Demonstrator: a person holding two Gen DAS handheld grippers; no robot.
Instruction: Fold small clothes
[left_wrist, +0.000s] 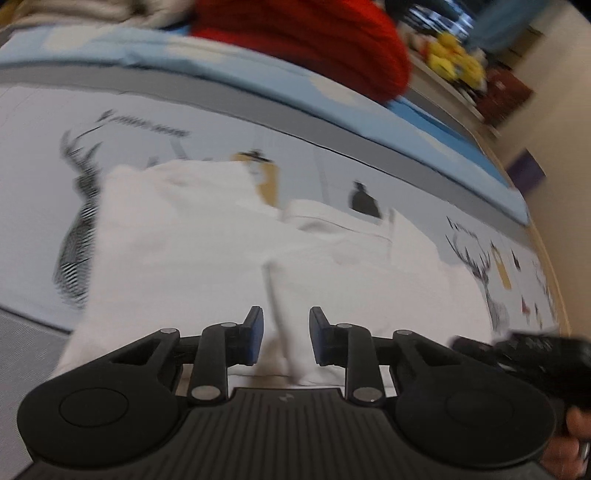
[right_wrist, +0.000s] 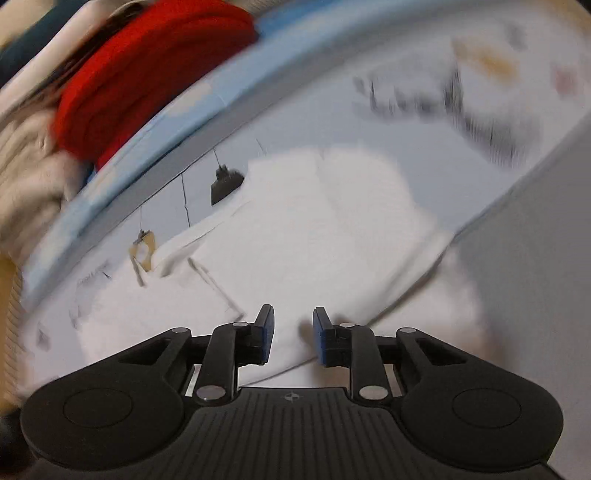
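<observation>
Two grippers hang over a white garment (left_wrist: 229, 251) spread on a printed bedsheet (left_wrist: 33, 166). Left gripper (left_wrist: 286, 334): jaws partly apart, a raised fold of the white cloth standing in the gap; whether the blue pads (left_wrist: 255, 339) press on it cannot be told. Right gripper (right_wrist: 293, 334): jaws partly apart above the garment's near edge, nothing between them. Beyond, the garment lies over deer and penguin prints. Farther off, a pale blue blanket (left_wrist: 258, 70) crosses the bed, with a red knitted garment (left_wrist: 314, 40) behind it. Both views are motion-blurred.
</observation>
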